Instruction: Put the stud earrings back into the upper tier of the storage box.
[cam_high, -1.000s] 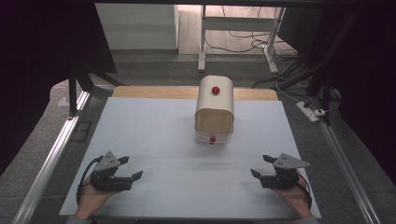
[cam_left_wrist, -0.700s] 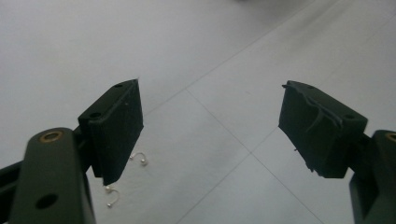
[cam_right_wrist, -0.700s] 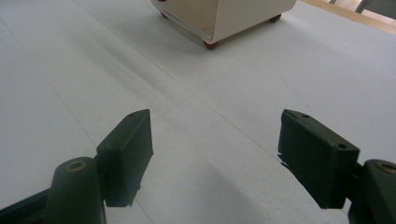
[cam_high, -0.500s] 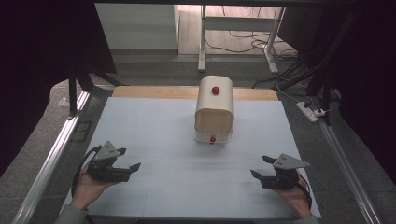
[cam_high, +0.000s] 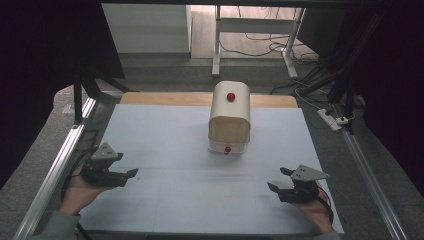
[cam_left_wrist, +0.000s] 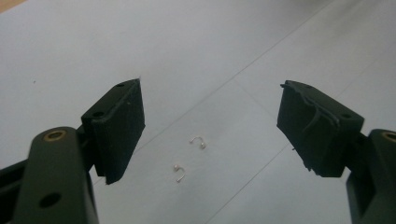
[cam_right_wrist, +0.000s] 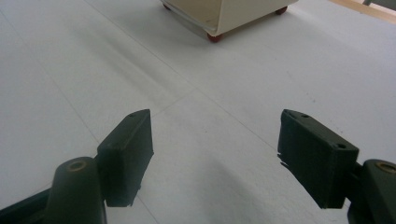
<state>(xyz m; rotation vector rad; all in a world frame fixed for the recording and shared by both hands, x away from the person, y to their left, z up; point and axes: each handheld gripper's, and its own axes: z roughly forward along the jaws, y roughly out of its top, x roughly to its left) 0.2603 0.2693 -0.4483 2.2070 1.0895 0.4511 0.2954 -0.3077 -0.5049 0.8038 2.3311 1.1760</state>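
Setting: a laboratory or test bay arranged for recorded handling work, not a home or shop. The tabletop (cam_high: 165, 150) is covered with a plain pale sheet and framed by aluminium rails (cam_high: 60, 165) along both sides. Black curtains (cam_high: 50, 45) screen the left and right of the station. Behind the tabletop, the metal legs of a second bench (cam_high: 216, 45) stand on a bare floor with loose cables (cam_high: 260, 47) trailing across it. A white power strip (cam_high: 332, 119) lies on the grey carpet at the right. The tabletop carries 1 small cream cabinet (cam_high: 230, 117) with red knobs.
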